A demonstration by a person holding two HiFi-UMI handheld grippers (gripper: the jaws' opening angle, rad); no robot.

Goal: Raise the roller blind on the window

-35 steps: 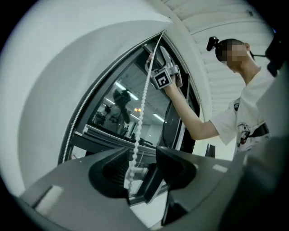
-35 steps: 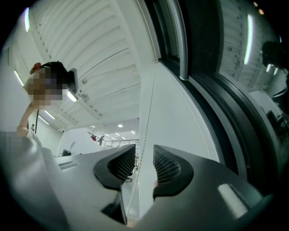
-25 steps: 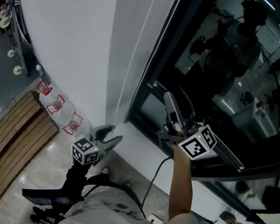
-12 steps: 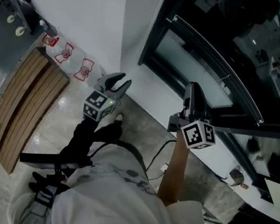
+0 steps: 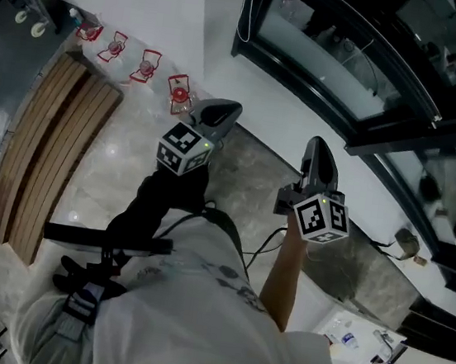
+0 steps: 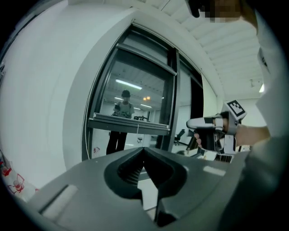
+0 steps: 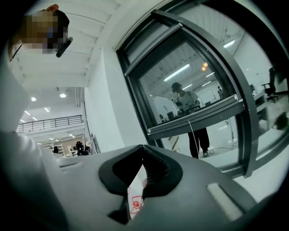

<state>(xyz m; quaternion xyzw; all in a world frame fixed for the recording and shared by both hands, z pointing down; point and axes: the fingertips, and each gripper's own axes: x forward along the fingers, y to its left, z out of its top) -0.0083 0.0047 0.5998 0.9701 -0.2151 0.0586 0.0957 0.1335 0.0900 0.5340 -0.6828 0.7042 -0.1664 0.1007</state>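
Observation:
The dark-framed window [image 5: 328, 53] lies at the top right of the head view, with the thin white blind chain [image 5: 244, 21] hanging at its left edge. A grey bar [image 6: 131, 125] crosses the pane low down, a short cord dangling from its middle. My left gripper [image 5: 217, 116] is over the floor below the window, shut and holding nothing, well away from the chain [image 6: 85, 135]. My right gripper [image 5: 318, 150] is beside it, also shut and holding nothing. In the right gripper view the bar [image 7: 194, 118] is far beyond the shut jaws.
A slatted wooden panel [image 5: 48, 153] lies on the floor at the left. Red-printed labels [image 5: 147, 65] line the foot of the white wall. Papers [image 5: 353, 339] and a cable lie on the floor at the lower right. My own body fills the bottom of the head view.
Both grippers have dropped away from the window to floor height, and the view has tilted downward. The left jaws, open beside the chain a second ago, are now shut; the right jaws closed too.

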